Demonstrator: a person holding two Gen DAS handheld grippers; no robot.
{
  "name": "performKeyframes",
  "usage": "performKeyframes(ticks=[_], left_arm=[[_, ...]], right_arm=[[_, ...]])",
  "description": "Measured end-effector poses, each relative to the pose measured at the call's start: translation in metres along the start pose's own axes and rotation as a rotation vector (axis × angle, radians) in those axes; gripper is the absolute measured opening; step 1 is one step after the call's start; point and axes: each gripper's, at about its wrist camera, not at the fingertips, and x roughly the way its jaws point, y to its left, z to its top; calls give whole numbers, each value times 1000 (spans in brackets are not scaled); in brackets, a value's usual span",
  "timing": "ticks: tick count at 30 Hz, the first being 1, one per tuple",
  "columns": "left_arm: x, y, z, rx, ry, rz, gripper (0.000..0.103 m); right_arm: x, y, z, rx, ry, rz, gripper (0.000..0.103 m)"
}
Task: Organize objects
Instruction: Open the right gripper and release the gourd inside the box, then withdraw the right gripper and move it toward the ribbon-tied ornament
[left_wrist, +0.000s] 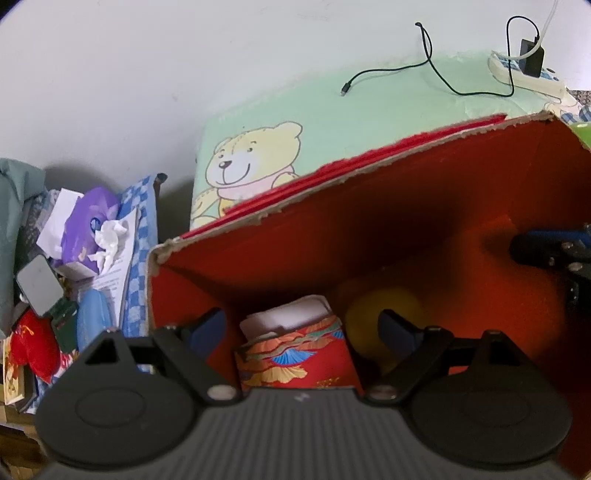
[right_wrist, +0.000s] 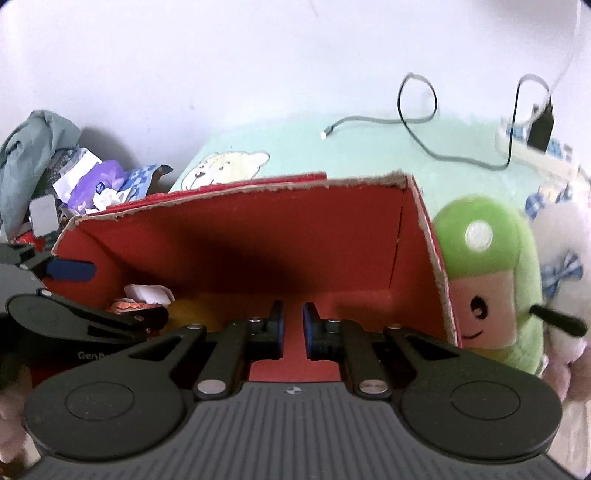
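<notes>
Left tool (left_wrist: 303, 328) hangs wide apart inside the red box (left_wrist: 369, 221), w/ red packet (left_wrist: 295, 358) & yellow ball (left_wrist: 369, 314) on its floor, prob. just dropped. Right tool (right_wrist: 293, 321) nearly clenched, gripping nothing, over box floor; green plush (right_wrist: 487, 280) waits outside right wall.

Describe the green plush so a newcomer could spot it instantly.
Find the red box on the bear-print sheet. The green plush leans against its right outer wall, beside a white plush. Only it has a white-spotted cap and smiling face.
</notes>
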Motion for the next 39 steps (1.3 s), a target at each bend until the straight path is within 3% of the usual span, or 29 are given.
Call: performKeyframes(ticks=[4,9,15,19,26,31,33,39], left_arm=[[-4,0,-1,-2,-24,14,91],[-6,2,-1,-7,-28,20,91],[-20,2,-6,-16,-133,59,90],[-43,14,-12,-82,-203,49,83],[-114,34,-50,-227,-319,23,86],[-137,32,-84,-278,-289,27,84],[-144,30,-98,-302,-273,18,83],[-153,17,-136,-352,-201,-51,78]], right_arm=[[-5,2,-2,-25,-65,-9,10],[-7,2,-4,-38,-86,-2,10],[-22,2,-6,-26,-150,5,16],[-44,-3,-11,9,-157,95,19],[-92,-24,-36,54,-180,332,22],[-113,-35,-57,59,-157,467,22],[-115,-33,-71,27,-99,542,22],[-98,-20,-93,-20,42,594,26]])
